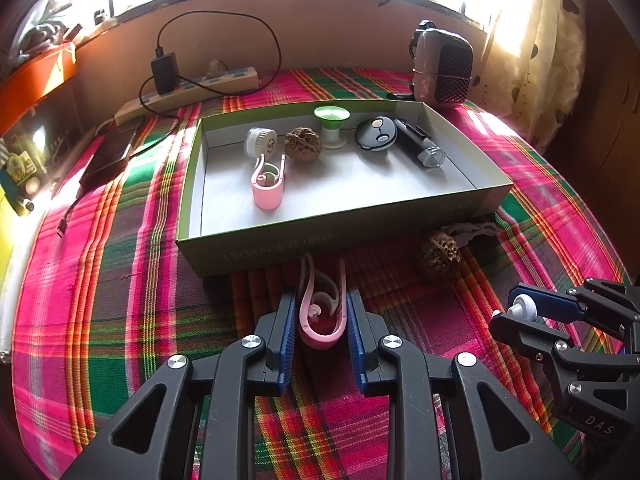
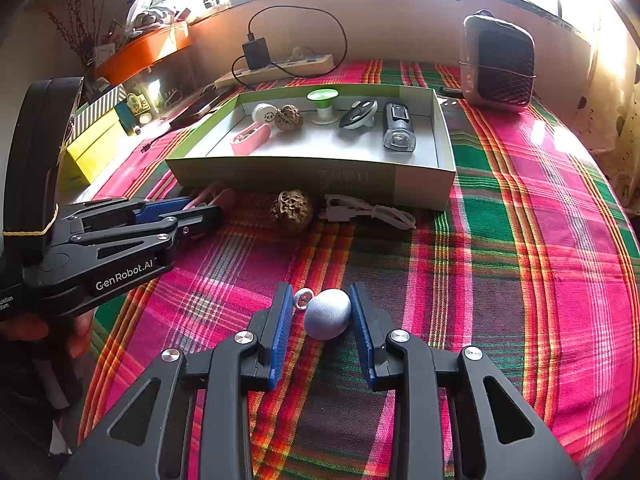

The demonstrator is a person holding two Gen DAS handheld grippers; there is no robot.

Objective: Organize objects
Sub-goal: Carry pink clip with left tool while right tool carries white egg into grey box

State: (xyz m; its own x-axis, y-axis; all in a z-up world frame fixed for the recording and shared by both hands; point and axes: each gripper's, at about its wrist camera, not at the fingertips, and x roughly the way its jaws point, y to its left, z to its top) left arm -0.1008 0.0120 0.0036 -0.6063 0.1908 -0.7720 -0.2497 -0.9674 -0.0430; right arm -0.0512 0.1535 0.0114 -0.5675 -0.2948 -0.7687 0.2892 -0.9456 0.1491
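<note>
My left gripper (image 1: 321, 294) is shut on a pink U-shaped clip (image 1: 322, 316) that lies on the plaid cloth just in front of the green-walled box (image 1: 280, 248). The right wrist view shows the same gripper (image 2: 212, 206) with the clip (image 2: 204, 196) at the box's front wall (image 2: 280, 176). My right gripper (image 2: 321, 288) is shut on a small white domed knob (image 2: 328, 314) with a ring, low over the cloth. A second pink clip (image 1: 267, 184), a white cap (image 1: 261, 142), a walnut (image 1: 303, 144), a green-topped spool (image 1: 331, 126), a round black gadget (image 1: 376, 134) and a black lamp (image 1: 416, 142) lie in the box.
Another walnut (image 1: 440, 258) and a coiled white cable (image 1: 472, 228) lie on the cloth by the box's front right corner. A power strip (image 1: 192, 92) with a charger, a dark flat device (image 1: 110, 152) and a mesh-fronted appliance (image 1: 442, 70) stand behind the box. A yellow box (image 2: 94, 152) sits at the left.
</note>
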